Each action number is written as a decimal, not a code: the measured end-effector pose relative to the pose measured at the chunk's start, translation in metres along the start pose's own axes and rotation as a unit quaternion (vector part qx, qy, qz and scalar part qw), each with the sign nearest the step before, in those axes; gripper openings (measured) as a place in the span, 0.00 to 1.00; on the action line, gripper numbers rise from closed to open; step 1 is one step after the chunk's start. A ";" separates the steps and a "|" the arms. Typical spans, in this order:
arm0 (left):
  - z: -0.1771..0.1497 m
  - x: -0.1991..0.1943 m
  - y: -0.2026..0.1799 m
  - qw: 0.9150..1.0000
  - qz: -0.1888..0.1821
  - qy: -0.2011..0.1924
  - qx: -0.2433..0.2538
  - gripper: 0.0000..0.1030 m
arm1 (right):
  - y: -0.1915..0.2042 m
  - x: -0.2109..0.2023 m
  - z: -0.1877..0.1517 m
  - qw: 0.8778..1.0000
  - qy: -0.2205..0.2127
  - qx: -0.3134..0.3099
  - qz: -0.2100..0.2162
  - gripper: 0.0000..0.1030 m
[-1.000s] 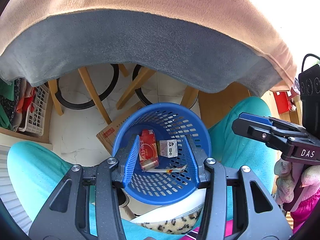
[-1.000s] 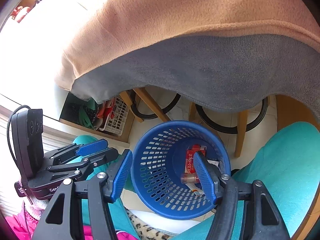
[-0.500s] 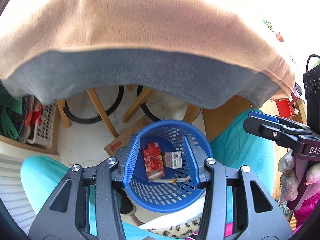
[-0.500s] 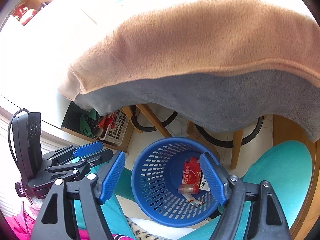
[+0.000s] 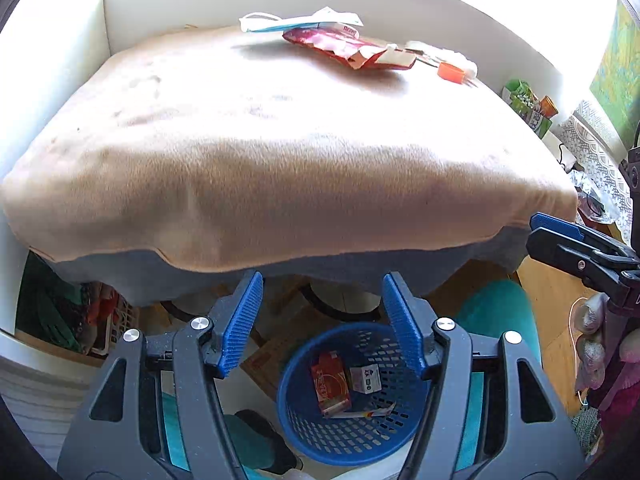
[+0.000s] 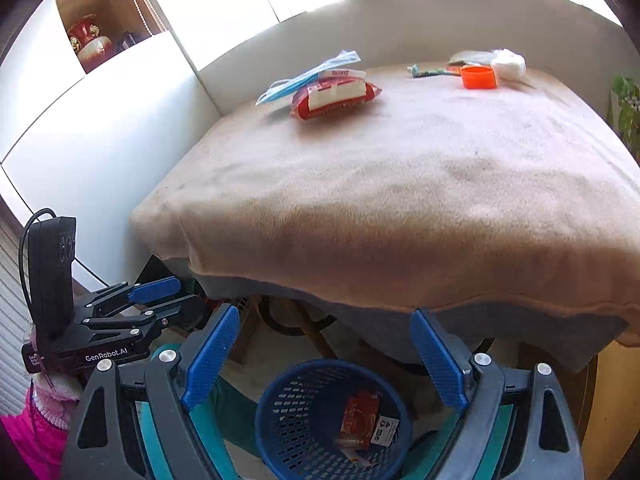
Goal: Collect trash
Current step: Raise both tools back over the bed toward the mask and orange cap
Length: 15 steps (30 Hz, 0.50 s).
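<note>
Listing hazards: the light face mask (image 6: 308,76) lies partly over the red snack packet (image 6: 334,98), so gripping one may drag the other; the loose blanket (image 6: 400,200) may bunch under a low approach. Both tools, left tool (image 5: 322,324) and right tool (image 6: 324,354), have just been opening, nothing between the jaws. Remaining trash, including the orange cap (image 6: 478,77), lies at the bench's far side, well apart from both tools; the blue basket (image 5: 296,424) sits directly below.

Blue perforated basket (image 5: 344,436) – red carton (image 5: 330,382) inside; tan blanket (image 5: 280,152), grey underside; orange cap (image 6: 478,77).
</note>
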<state>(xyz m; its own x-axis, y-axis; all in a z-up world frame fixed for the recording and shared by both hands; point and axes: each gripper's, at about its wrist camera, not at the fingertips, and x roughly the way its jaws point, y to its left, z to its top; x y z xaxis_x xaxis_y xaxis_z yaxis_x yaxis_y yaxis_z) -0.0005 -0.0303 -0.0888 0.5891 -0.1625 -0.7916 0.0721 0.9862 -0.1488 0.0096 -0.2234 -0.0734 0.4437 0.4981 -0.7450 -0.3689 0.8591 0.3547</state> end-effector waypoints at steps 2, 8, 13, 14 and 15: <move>0.009 -0.002 0.000 1.000 -0.001 -0.008 0.000 0.62 | 0.001 -0.007 0.008 1.000 -0.019 -0.007 -0.003 0.91; 0.039 -0.005 0.010 1.000 -0.007 -0.029 -0.008 0.62 | -0.003 -0.022 0.030 0.997 -0.070 -0.015 0.002 1.00; 0.065 -0.005 0.018 0.999 -0.014 -0.043 -0.014 0.62 | -0.017 -0.029 0.048 0.996 -0.091 0.008 0.015 1.00; 0.071 -0.004 0.019 0.999 -0.017 -0.045 -0.018 0.62 | -0.019 -0.030 0.051 0.995 -0.096 0.010 0.013 1.00; 0.077 -0.003 0.021 0.999 -0.017 -0.046 -0.020 0.62 | -0.021 -0.031 0.055 0.995 -0.103 0.010 0.010 1.00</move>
<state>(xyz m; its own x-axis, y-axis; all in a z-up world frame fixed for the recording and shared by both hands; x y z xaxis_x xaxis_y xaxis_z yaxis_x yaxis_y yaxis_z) 0.0611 -0.0072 -0.0441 0.6588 -0.1912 -0.7277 0.0620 0.9777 -0.2008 0.0480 -0.2505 -0.0264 0.5948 0.5267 -0.6073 -0.3641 0.8501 0.3806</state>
